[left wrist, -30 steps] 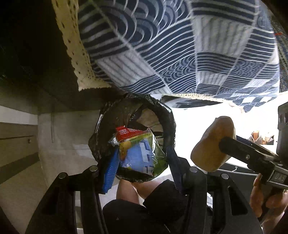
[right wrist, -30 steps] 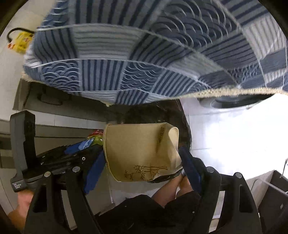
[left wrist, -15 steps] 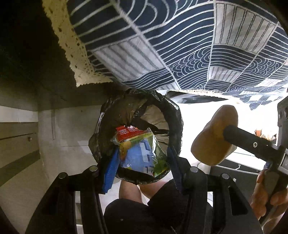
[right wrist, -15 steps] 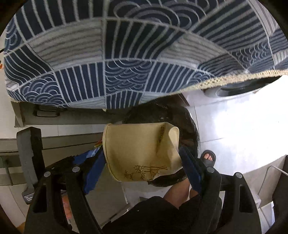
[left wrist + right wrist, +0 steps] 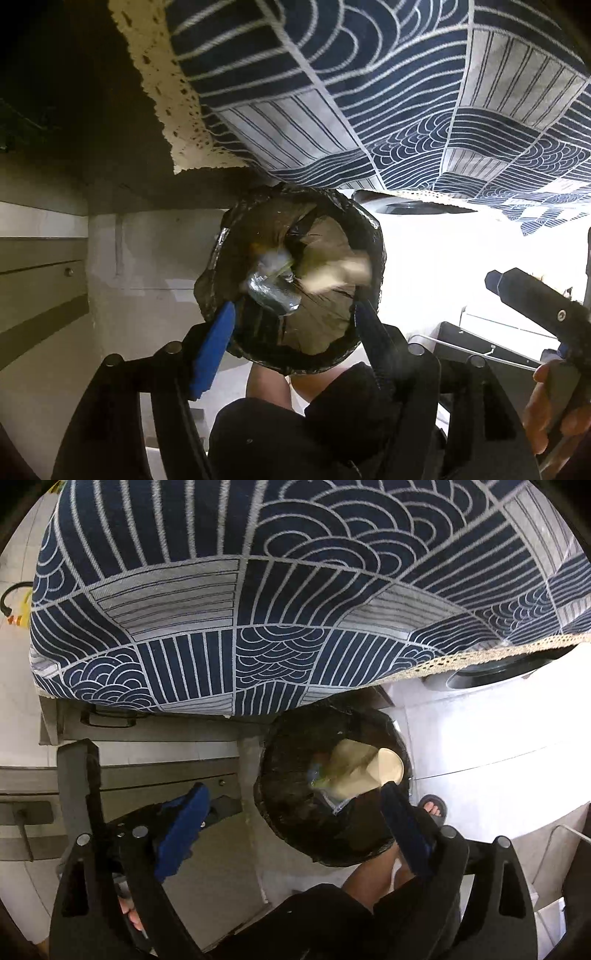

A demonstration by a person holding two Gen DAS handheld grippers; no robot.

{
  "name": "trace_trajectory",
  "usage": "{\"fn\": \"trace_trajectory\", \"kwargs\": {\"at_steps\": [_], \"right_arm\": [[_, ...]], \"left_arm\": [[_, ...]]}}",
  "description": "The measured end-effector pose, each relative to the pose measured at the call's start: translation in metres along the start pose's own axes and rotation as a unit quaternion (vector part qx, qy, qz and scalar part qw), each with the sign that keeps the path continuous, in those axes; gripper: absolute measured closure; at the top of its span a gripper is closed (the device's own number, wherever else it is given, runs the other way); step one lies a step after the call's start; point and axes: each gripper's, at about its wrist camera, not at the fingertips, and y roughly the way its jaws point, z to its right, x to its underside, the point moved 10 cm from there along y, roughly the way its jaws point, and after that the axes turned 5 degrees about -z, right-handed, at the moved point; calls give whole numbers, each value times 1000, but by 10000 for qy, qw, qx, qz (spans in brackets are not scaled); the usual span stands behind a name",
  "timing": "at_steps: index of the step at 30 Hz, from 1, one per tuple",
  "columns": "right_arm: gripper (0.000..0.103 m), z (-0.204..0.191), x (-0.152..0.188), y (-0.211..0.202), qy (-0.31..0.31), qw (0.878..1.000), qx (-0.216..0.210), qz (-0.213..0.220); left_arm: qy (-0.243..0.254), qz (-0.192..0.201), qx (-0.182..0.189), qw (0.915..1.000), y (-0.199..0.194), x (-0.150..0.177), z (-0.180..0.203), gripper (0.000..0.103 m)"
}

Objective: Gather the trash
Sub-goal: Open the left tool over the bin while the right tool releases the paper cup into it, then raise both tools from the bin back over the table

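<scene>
A round bin lined with a black bag [image 5: 369, 229] stands on the floor below both grippers; it also shows in the right wrist view [image 5: 288, 775]. Inside it lie a tan paper cup [image 5: 365, 771] and a shiny snack wrapper [image 5: 269, 291], both blurred. The cup also shows in the left wrist view [image 5: 340, 273]. My left gripper [image 5: 291, 332] is open and empty above the bin's near rim. My right gripper [image 5: 291, 830] is open and empty over the bin, and shows at the right of the left wrist view [image 5: 535, 302].
A table edge draped in a blue and white patterned cloth [image 5: 369, 92] overhangs the bin; the cloth also fills the top of the right wrist view [image 5: 258, 590]. The person's legs and sandalled foot [image 5: 432, 808] stand by the bin. A grey cabinet [image 5: 40, 266] is to the left.
Both grippers have opened. The snack wrapper left the left gripper and the paper cup left the right gripper; both have dropped into the bin.
</scene>
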Motion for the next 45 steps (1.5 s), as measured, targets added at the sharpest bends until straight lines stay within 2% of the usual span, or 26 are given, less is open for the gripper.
{"fn": "trace_trajectory", "kwargs": {"at_steps": [13, 17, 20, 25, 27, 29, 36, 38, 41, 45], "right_arm": [[11, -12, 4, -18, -167, 9996, 172, 147], [7, -17, 6, -28, -236, 9993, 174, 238], [5, -21, 7, -38, -326, 9988, 198, 312], [5, -32, 8, -65, -512, 9970, 224, 527], [5, -39, 6, -80, -604, 9956, 214, 690], [5, -45, 3, -98, -726, 9929, 265, 903], [5, -67, -17, -177, -1110, 9765, 309, 1824], [5, -70, -25, -198, -1198, 9708, 355, 2046], [5, -72, -41, -222, -1237, 9652, 365, 2276], [5, -77, -67, -243, -1397, 9593, 321, 2434]], "left_arm": [[-58, 194, -11, 9998, -24, 1, -5, 37], [-36, 289, -4, 9996, -35, 3, -4, 37], [-30, 399, 36, 9992, -47, 5, -2, 25], [50, 496, 147, 9987, -67, 7, 5, 25], [108, 572, 162, 9982, -78, 7, 8, 23], [146, 699, 189, 9973, -93, 6, 13, 17], [443, 1281, 250, 9905, -153, -6, 41, 16], [549, 1493, 251, 9869, -173, -13, 49, 12], [673, 1757, 330, 9816, -202, -25, 64, 12], [819, 1987, 245, 9763, -224, -41, 78, 12]]}}
